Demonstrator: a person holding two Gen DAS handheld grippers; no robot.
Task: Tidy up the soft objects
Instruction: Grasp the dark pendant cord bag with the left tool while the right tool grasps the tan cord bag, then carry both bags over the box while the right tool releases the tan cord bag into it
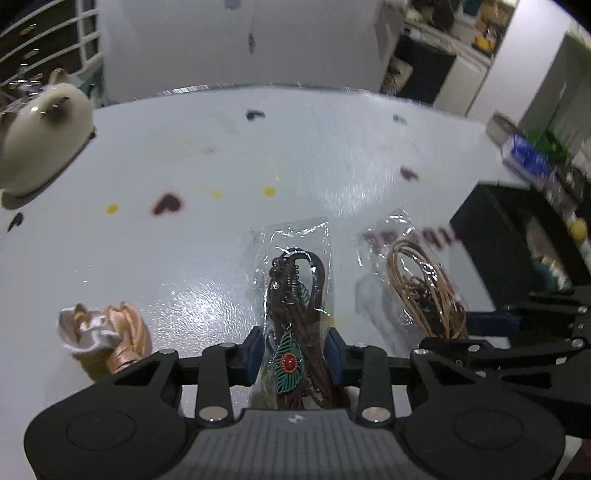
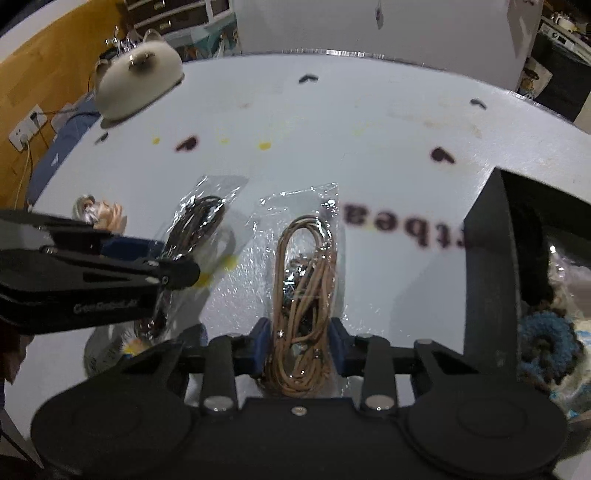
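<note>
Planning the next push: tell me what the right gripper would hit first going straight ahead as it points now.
Probably the white table. The right gripper is tilted down, gripping the bag of tan cord, with bare tabletop just past the bag; depth is uncertain.

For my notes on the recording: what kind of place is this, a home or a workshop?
Probably a lived-in room at home, not a workshop. A white table with paint spots holds a cat-shaped lamp, there are cluttered shelves behind it, and a wall socket sits on a wood-panelled wall.
</note>
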